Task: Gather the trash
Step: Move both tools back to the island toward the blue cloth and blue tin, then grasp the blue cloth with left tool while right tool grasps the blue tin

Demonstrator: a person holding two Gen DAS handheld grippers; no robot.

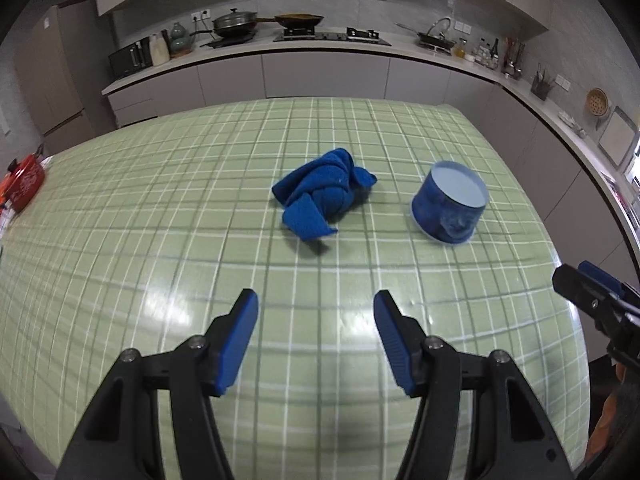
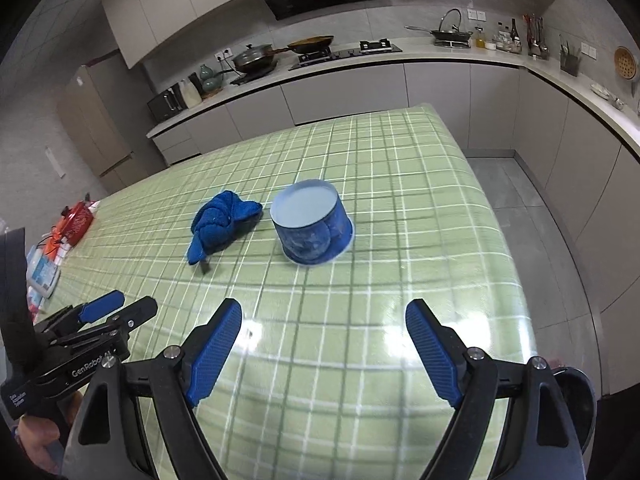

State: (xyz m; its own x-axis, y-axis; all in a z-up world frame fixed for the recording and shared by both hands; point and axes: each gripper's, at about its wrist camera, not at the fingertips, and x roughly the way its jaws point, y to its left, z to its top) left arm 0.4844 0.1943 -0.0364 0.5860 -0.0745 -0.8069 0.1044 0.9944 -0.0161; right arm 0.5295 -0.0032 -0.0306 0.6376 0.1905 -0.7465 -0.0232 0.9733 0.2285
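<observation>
- Left gripper (image 1: pixel 316 304) is hovering low over the green checked table (image 1: pixel 160 208), fingers pointing at 12 o'clock, jaws spread wide and gripping nothing.
- Right gripper (image 2: pixel 324 316) is hanging over the near edge of the table as well, jaws splayed even wider, nothing between the blue pads (image 2: pixel 216 352).
- In the left view the right gripper is poking in at 3 o'clock; in the right view the left one is lying at 9 o'clock, with a hand (image 2: pixel 36 444) showing beneath it.
- One crumpled blue cloth (image 1: pixel 320 196) is sitting mid-table, dead ahead of the left gripper at 12 o'clock, well apart from its fingertips.
- One blue tub (image 2: pixel 312 224) is resting upside down, its pale base facing up, just beside the cloth at its 3 o'clock, not touching it; from the right gripper it is sitting at 12 o'clock.
- Count so far: two grippers, one cloth, one tub.
- At the table's far left edge, about 9 o'clock, one red box (image 1: pixel 24 184) is lying, with packets (image 2: pixel 44 268) piling near it in the right view; how many, I cannot tell.
</observation>
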